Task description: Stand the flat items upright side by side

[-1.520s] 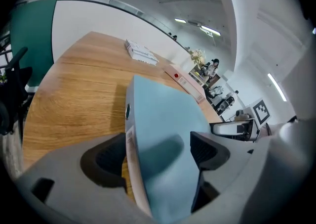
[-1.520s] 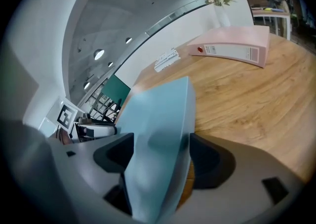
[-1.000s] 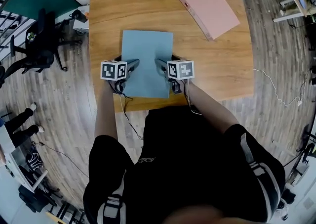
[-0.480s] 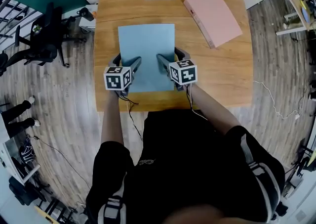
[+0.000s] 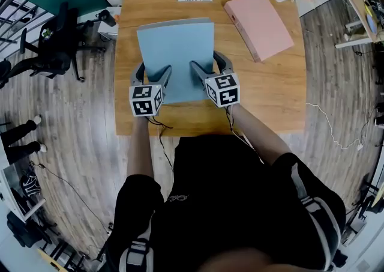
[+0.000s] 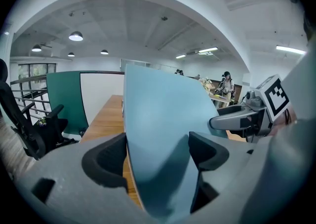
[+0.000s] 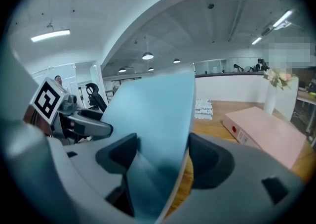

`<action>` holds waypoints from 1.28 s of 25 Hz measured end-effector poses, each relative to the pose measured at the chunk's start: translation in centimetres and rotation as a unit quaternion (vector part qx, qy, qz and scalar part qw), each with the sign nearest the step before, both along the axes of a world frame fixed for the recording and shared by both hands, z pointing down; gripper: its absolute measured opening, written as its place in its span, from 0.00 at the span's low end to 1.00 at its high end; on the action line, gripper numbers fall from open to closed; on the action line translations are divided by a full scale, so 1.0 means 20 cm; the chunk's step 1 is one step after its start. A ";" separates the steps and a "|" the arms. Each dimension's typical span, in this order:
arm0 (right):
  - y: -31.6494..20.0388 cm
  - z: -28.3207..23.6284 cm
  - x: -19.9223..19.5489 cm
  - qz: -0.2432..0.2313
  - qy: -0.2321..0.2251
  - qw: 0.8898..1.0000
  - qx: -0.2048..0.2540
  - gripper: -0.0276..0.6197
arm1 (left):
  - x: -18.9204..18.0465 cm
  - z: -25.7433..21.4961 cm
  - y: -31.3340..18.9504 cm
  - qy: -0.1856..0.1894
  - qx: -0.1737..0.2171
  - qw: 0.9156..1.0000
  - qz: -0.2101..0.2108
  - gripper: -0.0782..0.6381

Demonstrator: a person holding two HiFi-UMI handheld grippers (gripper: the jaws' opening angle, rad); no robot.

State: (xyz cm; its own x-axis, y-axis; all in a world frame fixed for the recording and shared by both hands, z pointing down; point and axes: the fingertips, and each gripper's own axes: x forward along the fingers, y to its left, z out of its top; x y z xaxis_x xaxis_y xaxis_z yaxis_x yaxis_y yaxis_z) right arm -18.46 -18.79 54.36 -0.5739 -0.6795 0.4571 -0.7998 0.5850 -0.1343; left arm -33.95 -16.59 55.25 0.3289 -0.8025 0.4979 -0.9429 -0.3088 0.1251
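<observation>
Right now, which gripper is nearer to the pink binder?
Right. The right gripper grips the blue folder on the side facing the pink binder; the left gripper grips its opposite side, farther away.

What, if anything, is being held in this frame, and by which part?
The blue folder: the left gripper grips its left edge, the right gripper its right edge, both near the person's end.
</observation>
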 end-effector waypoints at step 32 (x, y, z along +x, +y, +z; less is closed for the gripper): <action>-0.26 -0.41 -0.05 0.044 -0.032 0.972 0.229 0.54 | -0.05 -0.37 -0.30 -0.069 0.206 0.976 -0.029 0.67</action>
